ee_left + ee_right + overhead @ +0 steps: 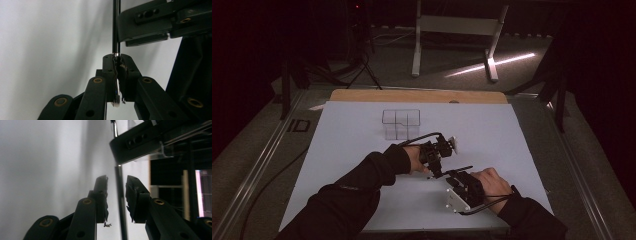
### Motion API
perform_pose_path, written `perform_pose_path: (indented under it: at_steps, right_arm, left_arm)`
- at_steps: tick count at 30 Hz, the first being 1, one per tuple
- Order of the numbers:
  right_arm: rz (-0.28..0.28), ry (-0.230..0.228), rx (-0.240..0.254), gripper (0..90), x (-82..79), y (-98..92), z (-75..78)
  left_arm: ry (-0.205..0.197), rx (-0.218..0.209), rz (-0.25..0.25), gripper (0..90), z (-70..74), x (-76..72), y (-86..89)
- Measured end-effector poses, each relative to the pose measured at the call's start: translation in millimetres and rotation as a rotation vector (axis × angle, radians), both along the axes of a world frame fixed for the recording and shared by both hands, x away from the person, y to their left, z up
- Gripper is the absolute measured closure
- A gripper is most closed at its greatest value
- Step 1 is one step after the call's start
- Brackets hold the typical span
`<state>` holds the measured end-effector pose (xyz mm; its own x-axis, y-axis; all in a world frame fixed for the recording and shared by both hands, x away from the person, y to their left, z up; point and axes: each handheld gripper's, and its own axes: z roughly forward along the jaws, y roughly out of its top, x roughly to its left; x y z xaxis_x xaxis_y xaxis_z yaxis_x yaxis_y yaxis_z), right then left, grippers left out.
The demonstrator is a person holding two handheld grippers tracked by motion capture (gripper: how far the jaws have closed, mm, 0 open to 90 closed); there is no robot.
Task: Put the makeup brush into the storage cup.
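The high view is looking forward and down from the person's side, taking in the whole white table point(362, 130) from afar. Each gripper view is riding close behind its own jaws, facing toward twelve o'clock. All three are sharing the thin dark rod point(116, 27) near centre.

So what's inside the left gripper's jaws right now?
The left gripper is shut on a thin dark rod with a shiny metal end. The shiny end peeks out below the pads; the stretch clamped between them is covered. The rod also passes between the right gripper's jaws.
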<state>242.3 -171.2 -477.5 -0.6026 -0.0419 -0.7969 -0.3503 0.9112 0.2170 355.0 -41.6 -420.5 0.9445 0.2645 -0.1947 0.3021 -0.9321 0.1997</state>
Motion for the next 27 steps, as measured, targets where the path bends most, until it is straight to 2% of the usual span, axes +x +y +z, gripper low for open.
perform_pose_path:
  at_steps: [1,4,9,12,15,19,23,25,27]
  right_arm:
    - [0.003,-0.002,-0.006,71.7,-0.1,0.5,-0.3]
    - [0.015,-0.051,-0.034,73.1,-1.6,4.0,-2.2]
    - [0.026,-0.088,-0.081,77.2,-1.4,8.9,-4.8]
    - [0.029,-0.123,-0.124,80.0,-1.2,10.9,-8.3]
    - [0.031,-0.143,-0.145,82.9,-1.4,12.0,-9.9]
    - [0.026,-0.159,-0.138,83.5,-1.0,11.0,-10.5]
    - [0.021,-0.158,-0.126,83.6,1.8,8.2,-9.7]
    - [0.019,-0.153,-0.119,83.6,3.2,7.1,-9.8]
    - [0.019,-0.151,-0.111,83.7,3.8,6.4,-9.8]
  left_arm:
    - [0.008,-0.001,0.005,85.3,0.1,0.1,-0.3]
    - [0.004,-0.003,0.002,85.3,0.3,0.3,-1.1]
    - [0.005,-0.002,0.005,85.3,0.6,-0.1,-2.6]
    - [0.017,-0.003,0.013,85.3,0.0,0.4,-2.8]
    - [0.023,-0.006,0.025,85.2,-1.4,0.9,-2.9]
    - [0.016,-0.028,0.019,83.9,-0.7,1.4,-1.4]
    - [-0.029,-0.03,0.013,72.9,2.7,-1.7,0.2]
    - [-0.035,-0.033,0.022,68.9,3.9,-2.2,1.0]
    - [-0.037,-0.041,0.033,68.9,4.6,-1.7,2.7]
